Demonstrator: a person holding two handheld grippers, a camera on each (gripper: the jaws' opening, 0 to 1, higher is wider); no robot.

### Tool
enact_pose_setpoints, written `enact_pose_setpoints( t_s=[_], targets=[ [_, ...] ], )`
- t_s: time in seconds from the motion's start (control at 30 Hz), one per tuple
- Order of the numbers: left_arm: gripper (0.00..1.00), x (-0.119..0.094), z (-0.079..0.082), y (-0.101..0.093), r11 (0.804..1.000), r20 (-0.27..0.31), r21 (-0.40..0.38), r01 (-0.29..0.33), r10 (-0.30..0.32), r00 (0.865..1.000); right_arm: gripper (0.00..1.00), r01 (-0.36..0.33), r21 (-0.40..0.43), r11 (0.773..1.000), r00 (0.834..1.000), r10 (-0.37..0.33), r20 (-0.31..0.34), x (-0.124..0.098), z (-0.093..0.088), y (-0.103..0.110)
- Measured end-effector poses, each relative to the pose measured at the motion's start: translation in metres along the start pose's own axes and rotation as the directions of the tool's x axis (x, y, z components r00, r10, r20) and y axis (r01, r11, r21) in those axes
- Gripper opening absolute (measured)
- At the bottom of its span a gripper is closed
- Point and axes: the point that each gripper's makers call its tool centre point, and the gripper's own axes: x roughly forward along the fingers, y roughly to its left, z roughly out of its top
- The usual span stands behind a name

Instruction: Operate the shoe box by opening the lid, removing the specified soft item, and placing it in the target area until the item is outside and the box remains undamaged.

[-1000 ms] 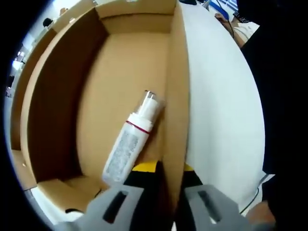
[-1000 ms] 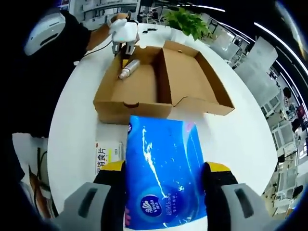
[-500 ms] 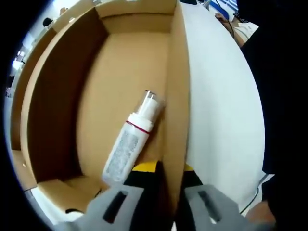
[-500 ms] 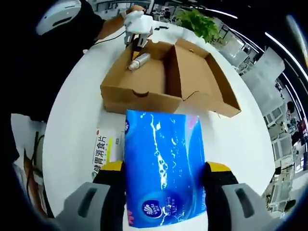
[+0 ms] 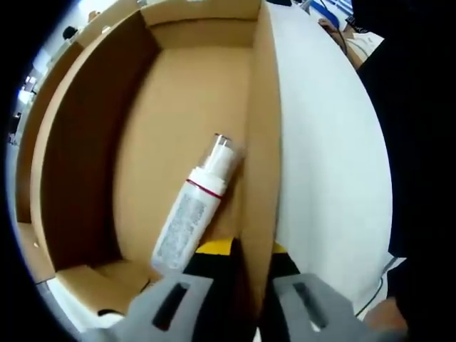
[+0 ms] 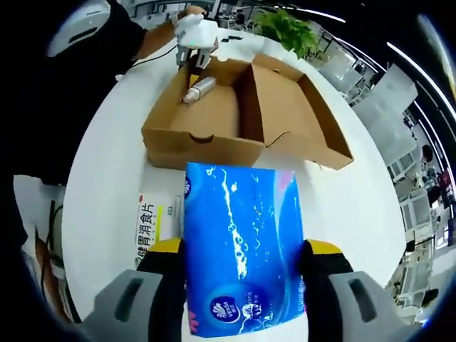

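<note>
Right claw (image 6: 241, 274) is gripping the blue tissue pack (image 6: 241, 249) above the surface (image 6: 114, 142), outside the shoe box (image 6: 214, 121). Left claw (image 5: 239, 274) is pinching the box wall (image 5: 260, 142); any tugging risks tearing the cardboard.

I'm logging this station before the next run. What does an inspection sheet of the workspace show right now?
Surface: white round table, shoe box on it.
Job's things: cardboard shoe box open, lid folded back flat; blue tissue pack outside the box, held above the table.
Clutter: white bottle lying in the box; a printed carton on the table beside the tissue pack.
Grippers: left hand-held gripper clamped on the box's side wall; right hand-held gripper shut on the tissue pack.
Cables: dark cable running over the table toward the left hand-held gripper.
Surroundings: potted plant behind the table; office desks beyond.
</note>
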Motion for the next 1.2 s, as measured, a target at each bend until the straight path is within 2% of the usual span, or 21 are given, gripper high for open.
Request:
enact_pose_setpoints(
  t_s=[0.47, 0.57, 0.7, 0.8, 1.03, 1.07, 1.17, 1.2],
  targets=[
    [0.06, 0.000, 0.000, 0.000, 1.000, -0.003, -0.004, 0.000, 0.000, 1.000, 0.67, 0.006, -0.012, 1.000, 1.000, -0.006, 0.002, -0.005, 0.003, -0.001],
    [0.06, 0.000, 0.000, 0.000, 1.000, -0.004, -0.006, 0.000, 0.000, 1.000, 0.64, 0.014, 0.001, 1.000, 1.000, -0.014, 0.007, -0.012, 0.006, 0.000],
    [0.06, -0.001, 0.000, 0.000, 1.000, -0.003, -0.007, 0.000, 0.000, 1.000, 0.54, 0.028, 0.015, 1.000, 0.999, -0.028, 0.023, -0.026, 0.014, 0.003],
    [0.06, -0.001, 0.000, 0.001, 1.000, -0.001, -0.002, -0.003, 0.003, 1.000, 0.54, 0.045, 0.014, 0.999, 0.999, -0.046, 0.028, -0.034, 0.020, 0.004],
    [0.06, -0.001, 0.000, 0.001, 1.000, 0.012, 0.012, -0.008, 0.008, 1.000, 0.53, 0.115, 0.092, 0.989, 0.991, -0.120, 0.054, -0.060, 0.055, -0.001],
    [0.06, -0.001, 0.000, 0.001, 1.000, 0.015, 0.015, -0.009, 0.008, 1.000, 0.53, 0.126, 0.132, 0.983, 0.988, -0.136, 0.068, -0.063, 0.067, -0.003],
    [0.05, -0.001, 0.000, 0.001, 1.000, 0.023, 0.025, -0.010, 0.009, 1.000, 0.53, 0.126, 0.174, 0.977, 0.984, -0.146, 0.105, -0.064, 0.089, -0.004],
    [0.05, -0.001, 0.000, 0.001, 1.000, 0.030, 0.029, -0.011, 0.010, 0.999, 0.53, 0.130, 0.181, 0.975, 0.980, -0.154, 0.127, -0.064, 0.104, -0.005]
  ],
)
